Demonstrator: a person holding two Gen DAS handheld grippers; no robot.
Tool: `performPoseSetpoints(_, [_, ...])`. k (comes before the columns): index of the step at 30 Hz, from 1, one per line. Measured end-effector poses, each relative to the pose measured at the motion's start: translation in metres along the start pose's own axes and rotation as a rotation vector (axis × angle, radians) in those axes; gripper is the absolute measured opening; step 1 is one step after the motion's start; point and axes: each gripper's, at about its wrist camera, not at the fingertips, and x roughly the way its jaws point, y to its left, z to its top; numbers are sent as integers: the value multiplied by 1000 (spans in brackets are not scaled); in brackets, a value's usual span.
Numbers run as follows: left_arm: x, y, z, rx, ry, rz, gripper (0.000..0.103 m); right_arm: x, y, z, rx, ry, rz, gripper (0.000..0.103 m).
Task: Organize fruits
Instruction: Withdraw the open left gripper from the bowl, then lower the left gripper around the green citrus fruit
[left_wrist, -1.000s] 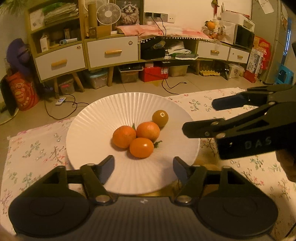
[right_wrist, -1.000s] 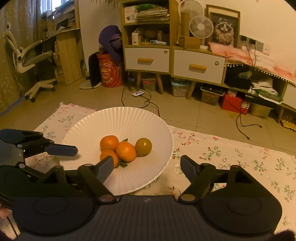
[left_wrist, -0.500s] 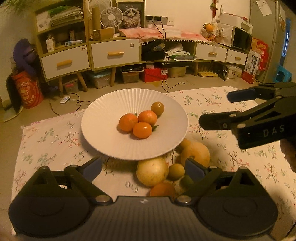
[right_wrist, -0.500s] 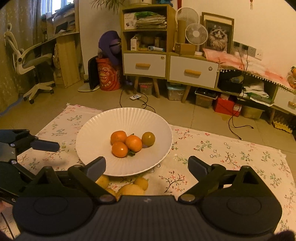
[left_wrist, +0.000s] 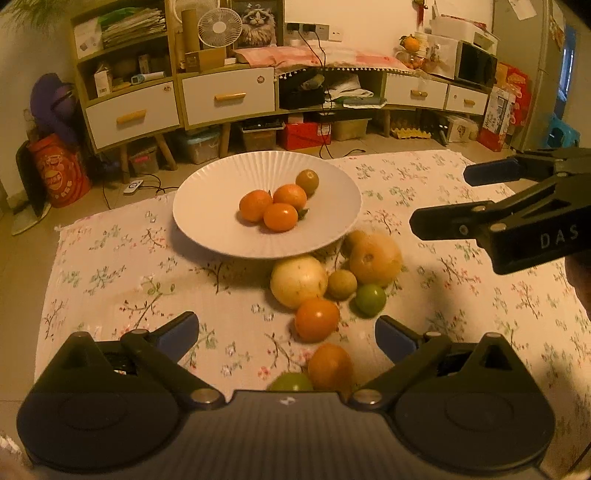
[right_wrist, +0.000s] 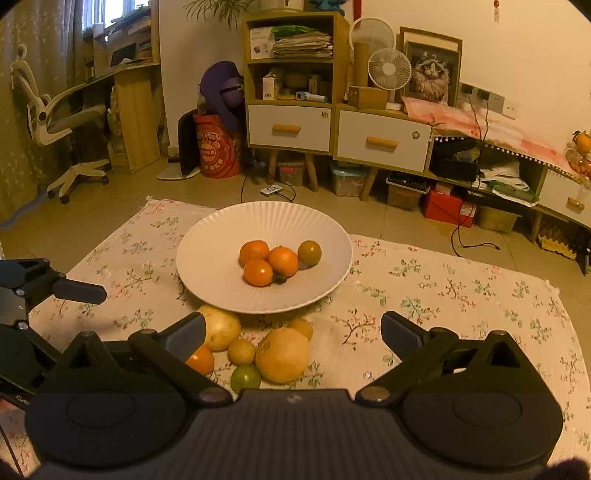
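Note:
A white ribbed plate (left_wrist: 207, 206) (right_wrist: 207, 251) on the floral cloth holds three orange tangerines (left_wrist: 280, 217) (right_wrist: 258, 272) and a greenish-brown one (left_wrist: 307, 180) (right_wrist: 309, 252). Loose fruit lies in front of it: a pale round fruit (left_wrist: 298, 281) (right_wrist: 221, 328), a tan pomelo-like fruit (left_wrist: 375, 258) (right_wrist: 282, 355), an orange (left_wrist: 317, 319), a green lime (left_wrist: 370, 300) (right_wrist: 245, 376) and several small ones. My left gripper (left_wrist: 286, 332) is open and empty above the near fruit. My right gripper (right_wrist: 293, 328) is open and empty, back from the pile.
The floral cloth (left_wrist: 110, 266) (right_wrist: 461, 295) lies on a tiled floor. Cabinets with drawers (right_wrist: 382, 142), boxes, cables and a red bucket (right_wrist: 214, 149) stand beyond it. An office chair (right_wrist: 62, 122) is at the far left.
Both grippers have pulled back and up from the plate. The loose fruit in front of the plate has come into view. Both stay open.

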Motion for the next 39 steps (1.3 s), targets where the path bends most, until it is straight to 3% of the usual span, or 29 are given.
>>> performPoseSetpoints(13, [-12,11,-40,-2,-2,27,96,-3,7,-35,-3,16,-58,103])
performPoseSetpoints(26, [1,29,-66,-42,52,66,96,7,26,-58,-82,70,-34,103])
performPoseSetpoints(35, [12,26,-70,-37,31,34,90,18,32,-67,-120,99,-19,101])
performPoseSetpoints(39, [15,25,-68,-35,12,15,82,22,35,-70,-130,112,-6,100])
